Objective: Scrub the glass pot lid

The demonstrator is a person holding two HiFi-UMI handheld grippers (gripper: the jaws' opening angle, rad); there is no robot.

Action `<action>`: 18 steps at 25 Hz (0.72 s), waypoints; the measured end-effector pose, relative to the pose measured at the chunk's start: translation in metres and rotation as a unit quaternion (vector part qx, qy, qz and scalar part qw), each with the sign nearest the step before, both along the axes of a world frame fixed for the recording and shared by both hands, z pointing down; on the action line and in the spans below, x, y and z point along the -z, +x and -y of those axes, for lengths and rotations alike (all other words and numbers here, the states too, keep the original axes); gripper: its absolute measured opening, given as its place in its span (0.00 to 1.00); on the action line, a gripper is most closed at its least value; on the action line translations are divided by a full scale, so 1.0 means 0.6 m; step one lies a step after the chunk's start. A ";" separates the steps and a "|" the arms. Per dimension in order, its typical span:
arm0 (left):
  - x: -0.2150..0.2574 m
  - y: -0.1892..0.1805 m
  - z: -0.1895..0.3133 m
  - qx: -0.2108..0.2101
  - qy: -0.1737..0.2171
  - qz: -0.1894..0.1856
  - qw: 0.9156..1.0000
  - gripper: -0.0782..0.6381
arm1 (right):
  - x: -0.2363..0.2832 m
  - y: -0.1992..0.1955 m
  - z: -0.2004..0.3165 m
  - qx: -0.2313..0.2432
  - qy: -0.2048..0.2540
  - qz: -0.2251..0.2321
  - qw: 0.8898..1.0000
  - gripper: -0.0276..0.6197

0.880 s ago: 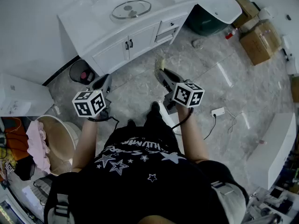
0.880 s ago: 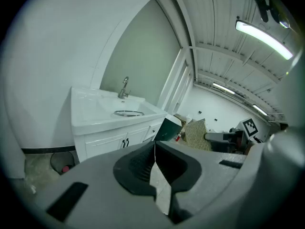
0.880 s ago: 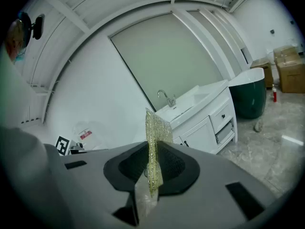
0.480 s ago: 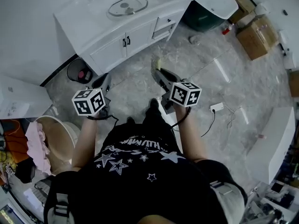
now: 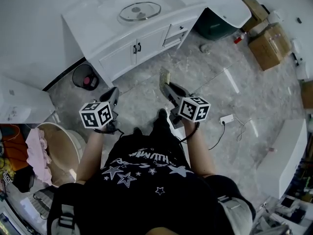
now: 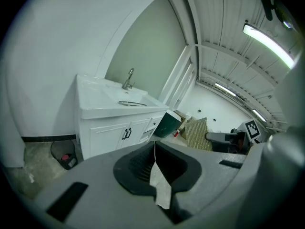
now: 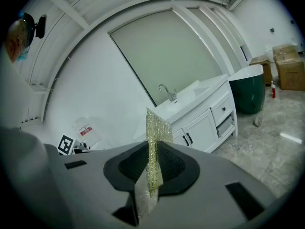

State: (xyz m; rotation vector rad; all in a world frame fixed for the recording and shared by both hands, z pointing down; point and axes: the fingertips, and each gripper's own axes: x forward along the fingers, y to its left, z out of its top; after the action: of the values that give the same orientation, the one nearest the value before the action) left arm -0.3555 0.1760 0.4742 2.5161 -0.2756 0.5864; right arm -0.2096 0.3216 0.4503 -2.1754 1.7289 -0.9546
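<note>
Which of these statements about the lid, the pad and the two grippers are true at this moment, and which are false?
1. The glass pot lid lies in the sink of the white vanity. True.
2. The right gripper is empty. False: its jaws are shut on a gold scrub pad.
3. The left gripper grips the lid. False: its jaws are together, well short of the vanity.
4. A dark round bin stands on the floor beside the vanity. True.
</note>
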 end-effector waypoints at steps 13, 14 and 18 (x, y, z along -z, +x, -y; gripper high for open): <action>0.000 0.017 0.034 0.009 -0.013 -0.005 1.000 0.13 | -0.001 0.039 0.027 -0.019 0.006 0.013 1.000 0.14; 0.000 0.023 0.037 0.010 -0.013 -0.004 1.000 0.13 | -0.002 0.047 0.032 -0.017 0.006 0.014 1.000 0.14; -0.003 0.057 0.064 0.026 -0.008 -0.001 1.000 0.13 | -0.011 0.094 0.062 -0.009 0.011 0.019 1.000 0.14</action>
State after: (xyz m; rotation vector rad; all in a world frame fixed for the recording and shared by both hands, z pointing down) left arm -0.3215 0.1378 0.4762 2.4865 -0.3332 0.5636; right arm -0.1530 0.2844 0.4570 -2.1418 1.6925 -0.9621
